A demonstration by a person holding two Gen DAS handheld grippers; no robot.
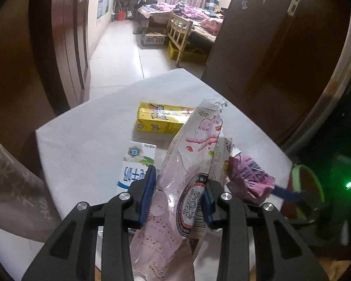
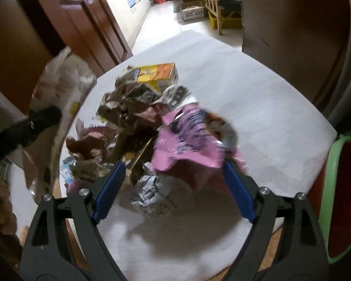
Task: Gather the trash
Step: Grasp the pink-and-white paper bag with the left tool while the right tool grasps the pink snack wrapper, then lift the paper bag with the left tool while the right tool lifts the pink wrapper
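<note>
**A:** We've got the left tongs (image 1: pixel 179 193) clamped on the pink snack bag (image 1: pixel 175 187), lifted above the desk (image 1: pixel 82 140). Yellow carton (image 1: pixel 161 119) and a milk box (image 1: pixel 135 164) lie flat behind it.

**B:** And our right tongs (image 2: pixel 173 180) are spread wide, gripping nothing. The pink wrapper (image 2: pixel 187 138) sits between the blue pads, touching the right one at most; it's blurry. Crumpled paper (image 2: pixel 128 103) is heaped on the desk beside it, and a green bin (image 2: pixel 332 187) stands just off the desk's right edge.
</note>
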